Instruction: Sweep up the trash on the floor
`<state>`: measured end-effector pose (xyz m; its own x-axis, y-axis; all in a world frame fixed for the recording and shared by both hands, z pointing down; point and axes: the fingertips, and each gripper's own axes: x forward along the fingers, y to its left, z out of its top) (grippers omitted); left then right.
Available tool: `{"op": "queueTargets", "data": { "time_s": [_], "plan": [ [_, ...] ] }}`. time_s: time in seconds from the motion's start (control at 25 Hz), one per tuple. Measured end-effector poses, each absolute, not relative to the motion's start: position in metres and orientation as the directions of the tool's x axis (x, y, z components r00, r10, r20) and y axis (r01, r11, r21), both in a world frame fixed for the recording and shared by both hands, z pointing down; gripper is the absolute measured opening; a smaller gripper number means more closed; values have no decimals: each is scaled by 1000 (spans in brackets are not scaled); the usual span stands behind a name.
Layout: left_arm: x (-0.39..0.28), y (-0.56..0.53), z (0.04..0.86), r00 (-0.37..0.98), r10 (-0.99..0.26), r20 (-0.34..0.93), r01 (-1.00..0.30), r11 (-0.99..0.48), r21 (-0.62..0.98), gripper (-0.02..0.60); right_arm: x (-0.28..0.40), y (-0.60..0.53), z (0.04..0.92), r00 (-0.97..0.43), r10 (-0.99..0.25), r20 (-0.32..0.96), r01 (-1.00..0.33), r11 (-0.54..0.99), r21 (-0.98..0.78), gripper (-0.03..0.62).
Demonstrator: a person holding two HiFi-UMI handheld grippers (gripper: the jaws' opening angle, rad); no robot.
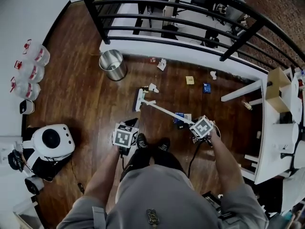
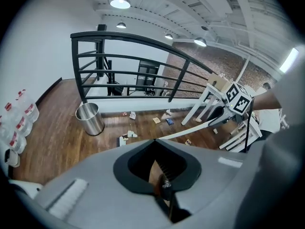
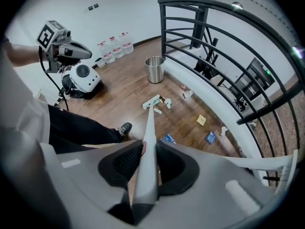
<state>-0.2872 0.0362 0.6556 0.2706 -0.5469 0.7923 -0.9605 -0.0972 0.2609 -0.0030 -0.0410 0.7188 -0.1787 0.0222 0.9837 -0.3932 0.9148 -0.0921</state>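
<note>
Right gripper (image 3: 148, 150) clamped the broom (image 1: 162, 109), its long handle slanting away toward the bin (image 1: 113, 65); paper trash (image 1: 153, 87) lay beside the broom head, short of the bin; left gripper (image 2: 156, 149) pinched a thin dark handle (image 2: 164, 185).

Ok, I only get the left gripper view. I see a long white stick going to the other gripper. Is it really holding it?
Observer: Yes. In the right gripper view the right gripper has both fingers pressed on the white broom handle.
Operator: Cool! Is anything on the floor right beside us that I can't see?
Observer: Yes, a round white machine sits on the wooden floor at the person's left side.
</note>
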Motion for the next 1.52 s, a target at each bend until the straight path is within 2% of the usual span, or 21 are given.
{"op": "queueTargets", "data": {
  "time_s": [0.56,0.92,1.28,1.52],
  "plan": [
    [-205,-12,650,345,-518,783,-936,-247,250,8,136,-44,703,-116,1,993,-522,851,-62,100],
    [-162,-44,643,391,-509,767,-910,-337,240,8,200,-31,695,-86,-27,996,-599,800,-30,100],
    [-163,-74,631,430,-502,750,-877,-431,214,8,189,-19,668,-119,-83,989,-638,770,-12,100],
    [-211,-91,633,482,-484,730,-839,-496,225,8,138,-11,647,-117,-139,983,-729,685,10,100]
  ]
}}
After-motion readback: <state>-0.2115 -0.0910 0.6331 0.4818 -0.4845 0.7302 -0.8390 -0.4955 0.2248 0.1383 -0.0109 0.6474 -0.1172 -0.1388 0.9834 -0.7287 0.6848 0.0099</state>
